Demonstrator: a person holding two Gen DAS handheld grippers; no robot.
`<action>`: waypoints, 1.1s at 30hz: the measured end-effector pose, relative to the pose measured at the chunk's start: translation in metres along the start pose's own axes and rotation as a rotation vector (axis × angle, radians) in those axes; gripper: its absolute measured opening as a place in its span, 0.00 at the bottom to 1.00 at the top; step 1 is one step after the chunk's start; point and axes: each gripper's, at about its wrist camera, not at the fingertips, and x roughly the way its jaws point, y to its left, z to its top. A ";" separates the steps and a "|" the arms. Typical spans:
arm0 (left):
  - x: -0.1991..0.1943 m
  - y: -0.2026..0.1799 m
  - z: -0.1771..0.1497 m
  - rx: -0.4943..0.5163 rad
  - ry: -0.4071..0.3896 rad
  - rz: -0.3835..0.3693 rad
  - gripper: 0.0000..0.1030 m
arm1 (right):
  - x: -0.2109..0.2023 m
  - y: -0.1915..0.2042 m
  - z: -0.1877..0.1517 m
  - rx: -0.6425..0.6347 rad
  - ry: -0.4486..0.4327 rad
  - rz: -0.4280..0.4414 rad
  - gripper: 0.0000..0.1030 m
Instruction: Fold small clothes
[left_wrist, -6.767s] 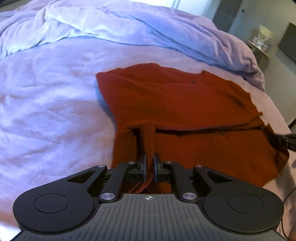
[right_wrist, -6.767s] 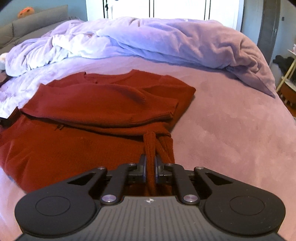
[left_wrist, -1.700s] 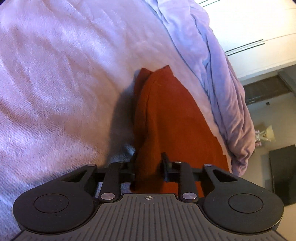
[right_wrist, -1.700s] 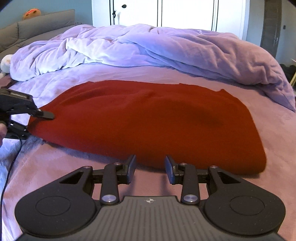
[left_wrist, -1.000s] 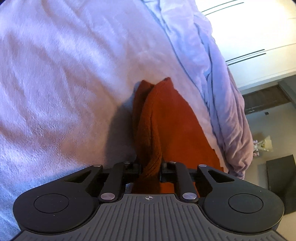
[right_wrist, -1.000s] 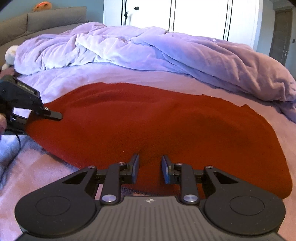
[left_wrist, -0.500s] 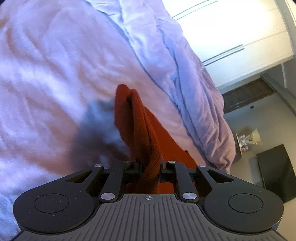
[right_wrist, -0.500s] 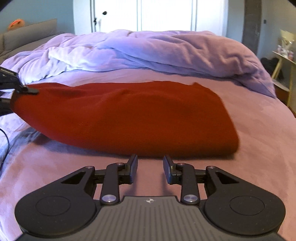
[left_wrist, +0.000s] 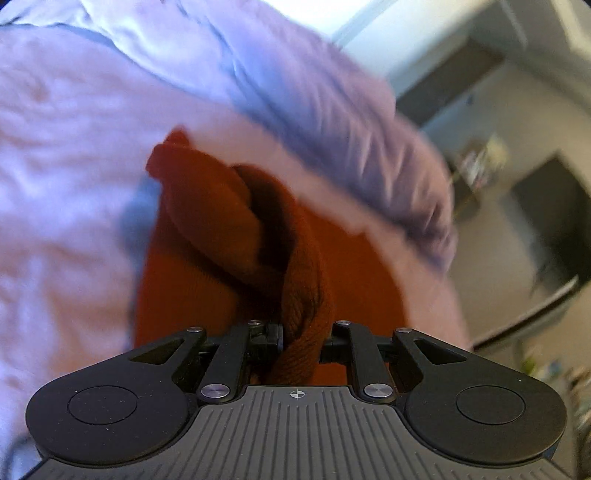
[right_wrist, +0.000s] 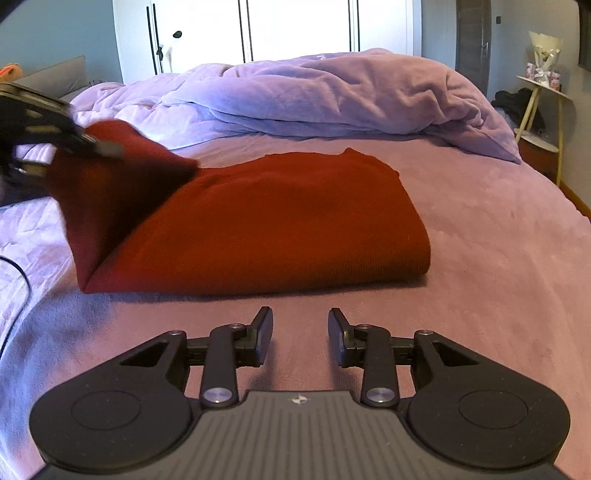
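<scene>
A dark red knitted sweater (right_wrist: 280, 229) lies folded on the lilac bed (right_wrist: 487, 266). Its left end is lifted off the bed in a drooping flap. My left gripper (right_wrist: 59, 136) is shut on that raised end; in the left wrist view a thick bunch of the sweater (left_wrist: 207, 229) runs between the pads of the left gripper (left_wrist: 301, 332). My right gripper (right_wrist: 300, 325) is open over the bedcover just in front of the sweater's near edge, with nothing between its fingers.
A crumpled lilac duvet (right_wrist: 332, 96) is heaped across the back of the bed. White wardrobe doors (right_wrist: 295, 26) stand behind it. At the far right is a small side table (right_wrist: 543, 92). A black cable (right_wrist: 18, 273) trails over the bed's left side.
My left gripper has lifted the sweater's left end and swung it up and rightward, rolling as it went. My right gripper has drawn back from the sweater's near edge, its jaws a little wider.
</scene>
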 end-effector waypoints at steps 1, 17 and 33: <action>0.009 -0.004 -0.007 0.024 0.028 0.025 0.19 | 0.000 -0.001 0.000 0.000 0.000 -0.002 0.31; -0.088 0.011 -0.024 0.167 -0.159 0.178 0.51 | -0.007 -0.003 0.022 0.038 -0.066 0.019 0.38; -0.058 0.052 -0.033 0.084 -0.020 0.244 0.57 | 0.096 0.057 0.090 0.137 0.162 0.388 0.54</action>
